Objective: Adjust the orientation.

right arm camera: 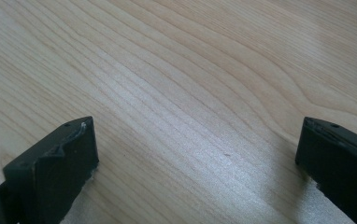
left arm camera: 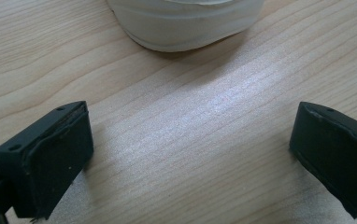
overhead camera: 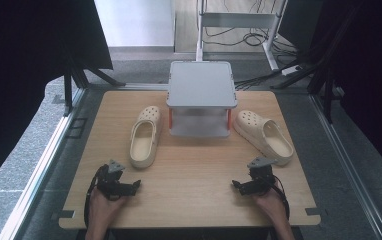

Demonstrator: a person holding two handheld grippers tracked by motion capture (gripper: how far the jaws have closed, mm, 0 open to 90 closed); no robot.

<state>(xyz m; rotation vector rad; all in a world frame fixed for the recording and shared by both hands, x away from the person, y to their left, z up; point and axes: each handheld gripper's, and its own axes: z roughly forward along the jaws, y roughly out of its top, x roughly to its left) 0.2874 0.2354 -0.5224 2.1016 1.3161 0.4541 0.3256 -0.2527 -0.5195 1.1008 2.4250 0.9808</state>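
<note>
Both my grippers rest low on the wooden table [overhead camera: 194, 170], jaws spread wide and holding nothing.

My left gripper [overhead camera: 129, 187] sits near the front left edge, released — in the left gripper view the heel of the left clog [left arm camera: 186, 23] lies just ahead of its jaws, apart from them, bare wood between. My right gripper [overhead camera: 241, 186] sits near the front right, likewise released over bare wood. The right clog [overhead camera: 264, 135] lies slanted ahead of it — well apart. Between the two cream clogs, at the far side, stands a grey two-tier rack [overhead camera: 200, 97].
</note>
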